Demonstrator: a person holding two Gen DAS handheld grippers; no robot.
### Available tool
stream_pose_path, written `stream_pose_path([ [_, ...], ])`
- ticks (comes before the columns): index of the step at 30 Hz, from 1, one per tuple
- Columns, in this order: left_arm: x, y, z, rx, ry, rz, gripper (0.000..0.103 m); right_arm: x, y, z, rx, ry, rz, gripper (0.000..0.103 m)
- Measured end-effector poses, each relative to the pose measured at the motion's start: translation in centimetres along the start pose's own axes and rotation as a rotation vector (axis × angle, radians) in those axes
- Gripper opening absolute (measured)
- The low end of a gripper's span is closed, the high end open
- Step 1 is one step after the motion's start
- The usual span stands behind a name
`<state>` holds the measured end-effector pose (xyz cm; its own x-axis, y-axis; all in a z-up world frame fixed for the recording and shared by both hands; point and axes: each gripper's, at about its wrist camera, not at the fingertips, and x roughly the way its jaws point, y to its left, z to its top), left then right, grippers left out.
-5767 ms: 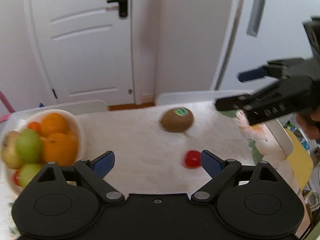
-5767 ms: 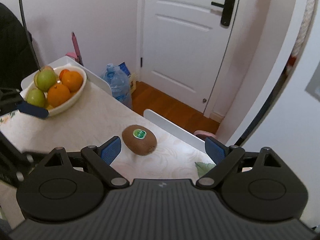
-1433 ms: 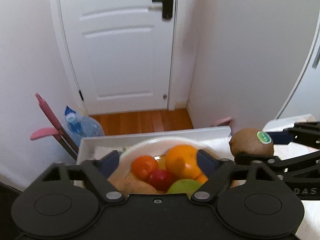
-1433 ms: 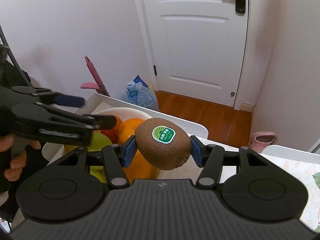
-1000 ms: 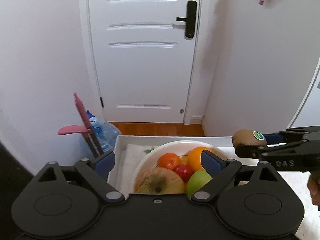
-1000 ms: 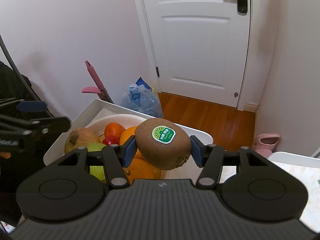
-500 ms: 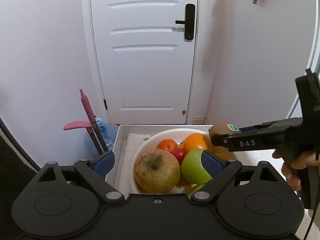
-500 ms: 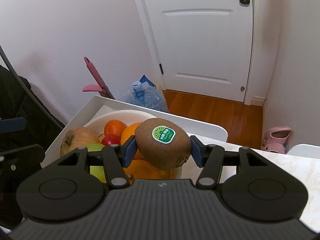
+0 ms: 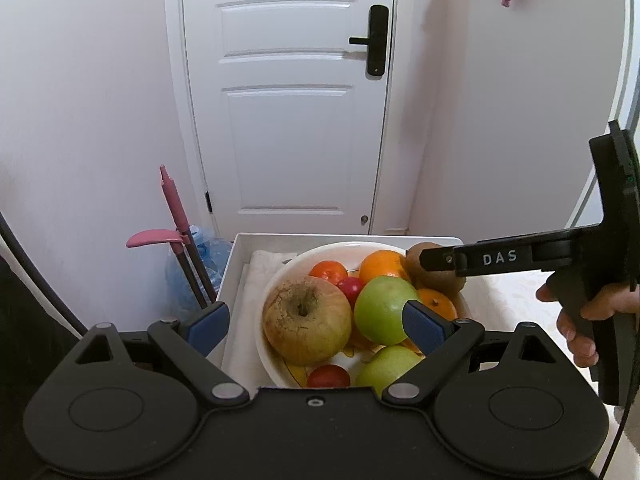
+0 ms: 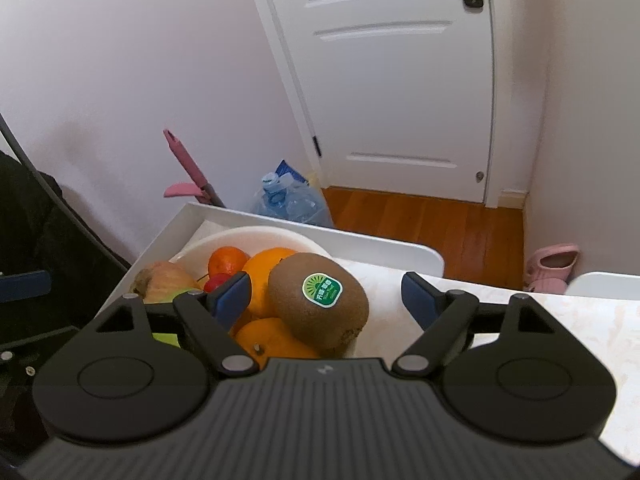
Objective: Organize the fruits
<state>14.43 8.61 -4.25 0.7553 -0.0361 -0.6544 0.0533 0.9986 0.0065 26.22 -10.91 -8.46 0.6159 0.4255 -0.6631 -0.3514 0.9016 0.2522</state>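
Observation:
A brown kiwi [image 10: 316, 304] with a green sticker lies on the oranges [image 10: 268, 268] at the right side of the white fruit bowl [image 10: 240, 236]. My right gripper [image 10: 326, 298] straddles it, its jaws opening; both blue pads stand clear of the fruit. In the left wrist view the kiwi [image 9: 436, 280] shows behind the right gripper's finger [image 9: 492, 258]. The bowl [image 9: 280, 280] also holds a brownish apple [image 9: 308, 320], a green apple [image 9: 384, 308] and small red fruits. My left gripper [image 9: 316, 324] hovers open over the bowl's near side, holding nothing.
The bowl sits in a white tray [image 9: 232, 264] at the table's end. A person's hand [image 9: 580, 320] grips the right tool. Beyond the edge stand a pink-handled tool [image 9: 176, 216] and a water jug [image 10: 288, 200]; a pink slipper [image 10: 552, 264] lies by the door.
The right jaws have spread and let go of the kiwi, which has dropped onto the oranges. The left gripper has pulled back from the bowl, still open.

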Motion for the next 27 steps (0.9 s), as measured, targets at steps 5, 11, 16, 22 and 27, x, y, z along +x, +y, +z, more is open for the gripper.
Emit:
stream_pose_path([
  [5, -1.3, -0.7, 0.4, -0.001, -0.016, -0.044, 0.096, -3.7, 0.7, 0.2, 0.010, -0.037, -0.048, 0.097],
  [11, -4.1, -2.3, 1.2, 0.038, -0.062, -0.056, 0.096, -10.1, 1.1, 0.1, 0.035, -0.090, -0.106, 0.097],
  [16, -6.9, -3.6, 1.4, 0.048, -0.102, -0.060, 0.096, -15.9, 1.2, -0.6, 0.042, -0.126, -0.166, 0.097],
  [22, -11.1, -5.9, 1.0, 0.047, -0.177, -0.033, 0.103, -22.2, 1.7, -3.2, 0.050, -0.149, -0.238, 0.103],
  [27, -13.9, -8.0, -0.1, 0.049, -0.203, -0.026, 0.103, -26.1, 1.8, -5.9, 0.018, -0.146, -0.315, 0.103],
])
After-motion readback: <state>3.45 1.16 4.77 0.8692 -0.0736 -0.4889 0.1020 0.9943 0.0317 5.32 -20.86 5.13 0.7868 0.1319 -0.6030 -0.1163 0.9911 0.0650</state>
